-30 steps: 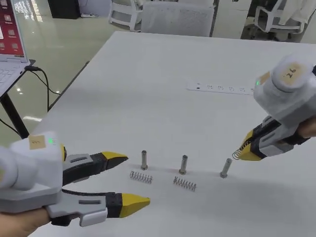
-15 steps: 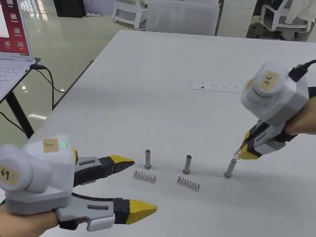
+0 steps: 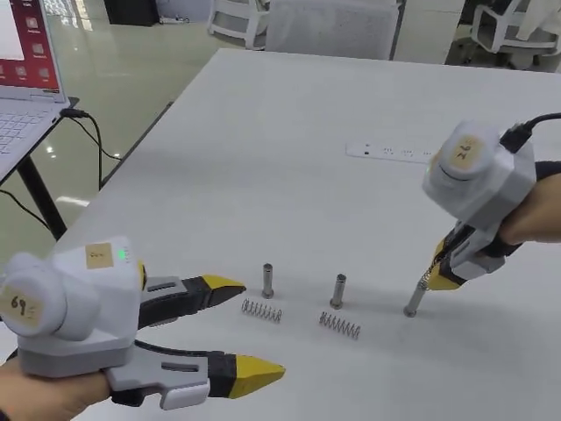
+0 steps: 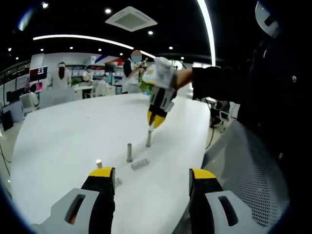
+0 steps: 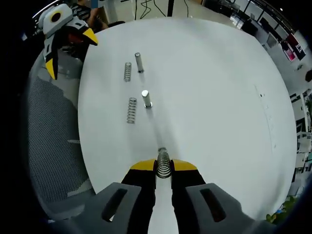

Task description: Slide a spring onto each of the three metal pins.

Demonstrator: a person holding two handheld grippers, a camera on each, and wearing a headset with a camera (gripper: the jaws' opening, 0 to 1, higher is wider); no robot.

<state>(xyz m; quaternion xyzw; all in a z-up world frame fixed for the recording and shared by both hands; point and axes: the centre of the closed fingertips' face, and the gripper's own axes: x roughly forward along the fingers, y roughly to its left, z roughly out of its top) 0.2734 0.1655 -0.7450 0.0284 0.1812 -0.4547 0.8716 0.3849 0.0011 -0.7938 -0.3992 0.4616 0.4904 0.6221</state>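
Three metal pins stand in a row on the white table: left pin [image 3: 267, 280], middle pin [image 3: 338, 290], right pin [image 3: 412, 302]. My right gripper [image 3: 438, 279] is shut on a spring [image 3: 427, 278], tilted over the right pin, its lower end touching the pin's top. In the right gripper view the spring [image 5: 163, 163] sits between the shut yellow tips, the pin's head [image 5: 162, 150] just beyond. Two more springs [image 3: 261, 310] [image 3: 339, 324] lie flat in front of the left and middle pins. My left gripper [image 3: 245, 329] hovers open near the table's front left, holding nothing.
A white power strip [image 3: 390, 153] lies further back on the table. A laptop [image 3: 26, 79] on a stand with a cable is off the table's left edge. Office chairs stand beyond the far edge. People stand in the background of the left gripper view.
My right gripper has come down and left with the spring, bringing its lower end onto the right pin's top. The left gripper has stayed open in about the same place.
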